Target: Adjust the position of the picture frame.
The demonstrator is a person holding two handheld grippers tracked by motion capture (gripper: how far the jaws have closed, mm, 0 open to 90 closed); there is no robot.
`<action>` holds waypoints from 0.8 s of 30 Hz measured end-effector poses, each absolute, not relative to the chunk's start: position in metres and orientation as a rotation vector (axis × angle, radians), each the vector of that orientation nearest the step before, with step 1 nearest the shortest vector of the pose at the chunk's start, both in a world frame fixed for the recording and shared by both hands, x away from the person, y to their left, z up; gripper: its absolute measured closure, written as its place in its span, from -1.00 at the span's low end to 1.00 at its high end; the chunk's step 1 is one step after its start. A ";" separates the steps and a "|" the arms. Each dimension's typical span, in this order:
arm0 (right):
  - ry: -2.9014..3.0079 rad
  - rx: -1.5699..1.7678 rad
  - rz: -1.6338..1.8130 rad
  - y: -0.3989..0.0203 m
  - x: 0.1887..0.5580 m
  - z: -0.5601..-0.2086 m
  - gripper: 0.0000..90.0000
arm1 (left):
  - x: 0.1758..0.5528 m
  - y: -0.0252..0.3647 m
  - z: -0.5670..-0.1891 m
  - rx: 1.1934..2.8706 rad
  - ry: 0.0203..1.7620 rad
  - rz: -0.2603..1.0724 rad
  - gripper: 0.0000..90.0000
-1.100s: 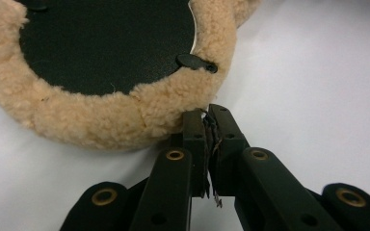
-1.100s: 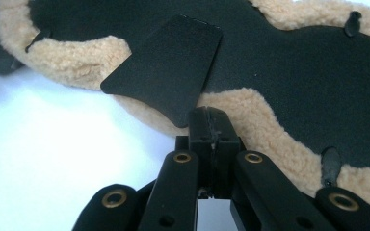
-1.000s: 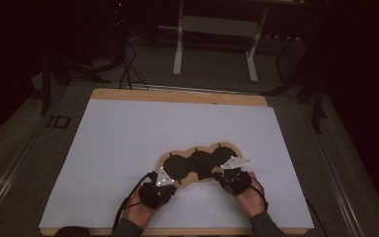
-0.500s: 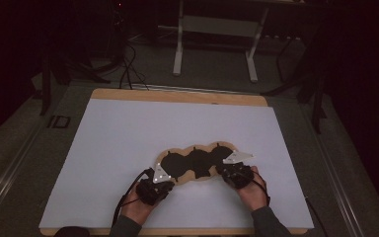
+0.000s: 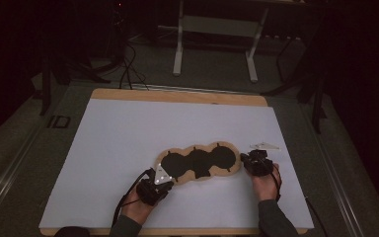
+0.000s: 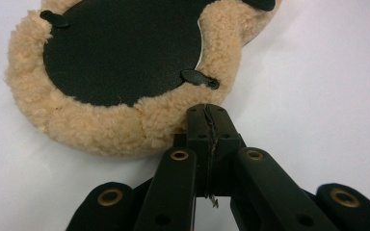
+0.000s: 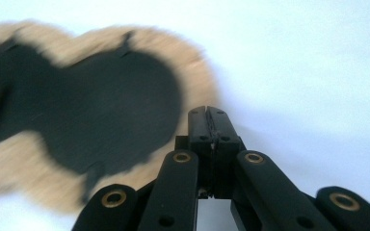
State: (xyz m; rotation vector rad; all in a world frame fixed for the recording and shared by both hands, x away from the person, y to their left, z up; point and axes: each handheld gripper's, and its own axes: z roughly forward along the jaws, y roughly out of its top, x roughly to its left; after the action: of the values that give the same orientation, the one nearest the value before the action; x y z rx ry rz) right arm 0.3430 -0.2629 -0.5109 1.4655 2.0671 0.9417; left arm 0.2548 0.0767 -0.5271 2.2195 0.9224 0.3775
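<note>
With both claws, left claw [image 6: 207, 113] and right claw [image 7: 209, 115], closed and empty beside the fleece pad [image 5: 200, 163], reopen wide before gripping its fluffy rim squarely.

In the left gripper view, the left gripper [image 6: 207, 111] is seen from behind, rising from the bottom edge, with its two black jaws pressed together; nothing is held between them. Their tips are placed at the fleecy tan rim of a pad [image 6: 101, 127], just touching it or very close. The pad is laid flat on a white table surface [image 6: 318, 86]. Its middle is covered by a round black disc [image 6: 120, 53], and small black tabs [image 6: 198, 78] are seen at the edge of the disc.
</note>
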 end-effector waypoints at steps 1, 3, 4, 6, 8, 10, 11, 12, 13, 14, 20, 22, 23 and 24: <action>2.032 1.493 0.952 -0.266 0.345 -0.511 1.00 | 0.255 0.076 -0.527 2.220 0.928 0.374 0.99; 2.017 1.539 0.942 -0.270 0.349 -0.515 1.00 | 0.254 0.076 -0.528 2.229 0.928 0.346 0.99; 2.022 1.558 0.935 -0.271 0.351 -0.518 1.00 | 0.254 0.075 -0.530 2.238 0.925 0.339 0.99; 2.038 1.576 0.918 -0.272 0.355 -0.525 0.99 | 0.254 0.073 -0.532 2.249 0.923 0.348 0.99; 2.059 1.586 0.939 -0.272 0.358 -0.532 0.99 | 0.254 0.072 -0.531 2.262 0.909 0.364 0.98; 2.068 1.576 0.955 -0.272 0.359 -0.534 1.00 | 0.254 0.072 -0.531 2.270 0.908 0.384 0.98; 2.070 1.566 0.949 -0.271 0.358 -0.534 1.00 | 0.254 0.072 -0.531 2.266 0.912 0.384 0.98; 2.071 1.567 0.950 -0.270 0.358 -0.534 1.00 | 0.255 0.073 -0.531 2.266 0.917 0.376 0.98; 2.065 1.571 0.954 -0.270 0.357 -0.534 1.00 | 0.255 0.074 -0.531 2.264 0.922 0.379 0.98; 2.064 1.572 0.957 -0.270 0.356 -0.534 1.00 | 0.256 0.075 -0.531 2.262 0.934 0.388 0.98; 2.105 1.531 0.959 -0.260 0.352 -0.534 1.00 | 0.261 0.087 -0.530 2.257 1.006 0.434 0.98; 2.121 1.513 0.954 -0.256 0.350 -0.533 1.00 | 0.263 0.092 -0.530 2.246 1.030 0.441 0.98; 2.126 1.504 0.954 -0.254 0.349 -0.533 1.00 | 0.263 0.093 -0.530 2.244 1.034 0.440 0.97; 2.129 1.499 0.951 -0.252 0.349 -0.533 1.00 | 0.264 0.095 -0.530 2.238 1.049 0.444 0.97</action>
State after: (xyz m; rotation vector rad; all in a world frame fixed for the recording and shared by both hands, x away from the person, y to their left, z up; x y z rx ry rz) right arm 0.3486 -0.2523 -0.5329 1.4989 2.1286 0.9506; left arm 0.2645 0.0952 -0.5297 2.2381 1.0492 0.4439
